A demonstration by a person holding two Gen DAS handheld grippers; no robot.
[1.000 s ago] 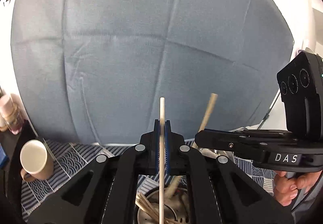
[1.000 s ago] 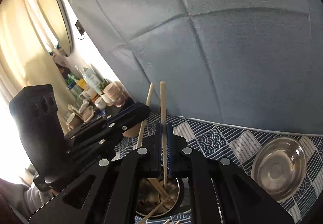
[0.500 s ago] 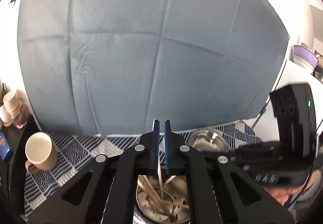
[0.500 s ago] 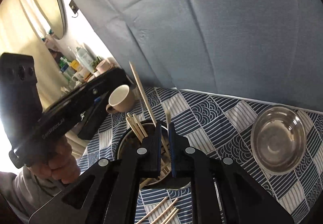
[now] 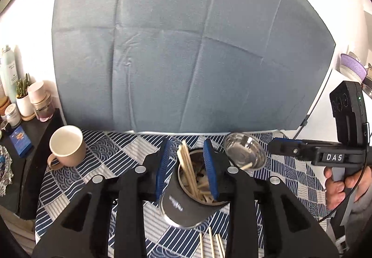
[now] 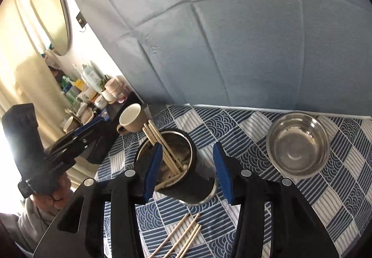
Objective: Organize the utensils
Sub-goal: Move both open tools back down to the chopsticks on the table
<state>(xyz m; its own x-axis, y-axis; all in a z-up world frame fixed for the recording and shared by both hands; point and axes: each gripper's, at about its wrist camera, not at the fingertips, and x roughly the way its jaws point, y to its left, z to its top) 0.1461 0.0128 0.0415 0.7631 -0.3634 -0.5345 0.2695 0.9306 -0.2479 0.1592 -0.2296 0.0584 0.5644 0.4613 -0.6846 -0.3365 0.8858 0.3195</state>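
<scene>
Chopsticks, four loose on the checked cloth nearest you, your left gripper and right gripper both just spreading, nothing pinched, one dark holder of more chopsticks beyond, then one steel bowl, one mug.

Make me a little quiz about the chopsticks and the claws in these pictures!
1. True or false: the left claw is squeezing a chopstick.
2. Where do the loose chopsticks lie: A) in the steel bowl, B) on the cloth in front of the holder, C) in the mug?
3. Fill in: the right claw has just been ____.

Key: 1 false, its pads stand apart, gripping nothing. 2 B. 3 opening, with nothing pinched.
</scene>
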